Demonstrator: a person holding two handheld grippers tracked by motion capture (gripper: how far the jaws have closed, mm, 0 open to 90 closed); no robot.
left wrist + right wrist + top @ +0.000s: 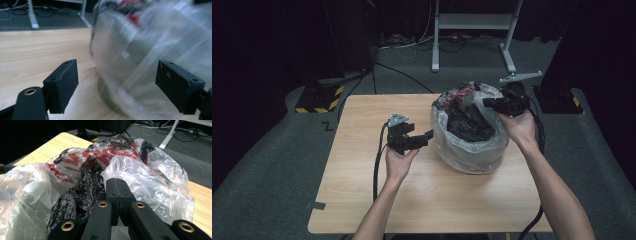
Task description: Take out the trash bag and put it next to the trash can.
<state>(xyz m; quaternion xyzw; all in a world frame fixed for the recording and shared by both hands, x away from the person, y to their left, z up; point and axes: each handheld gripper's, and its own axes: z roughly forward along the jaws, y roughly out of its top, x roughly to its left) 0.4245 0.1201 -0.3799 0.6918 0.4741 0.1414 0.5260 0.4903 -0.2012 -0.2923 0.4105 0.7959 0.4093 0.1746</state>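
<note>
Bag of clear plastic, stuffed with dark bags, sat on table right of centre; right gripper pinched shut at its far rim, left gripper gaped beside it, best gripping the near rim squarely.

The surface is pale wood-grain laminate, smooth with a soft sheen. The clear bag is thin, glossy, crinkled plastic film; the black bag stuffed inside is shinier, creased plastic, beside red-printed film. The left tool has matt black, faintly grainy plastic pads; the right tool has matt black arms with brass-coloured metal inserts. The floor looks like matt grey carpet.
</note>
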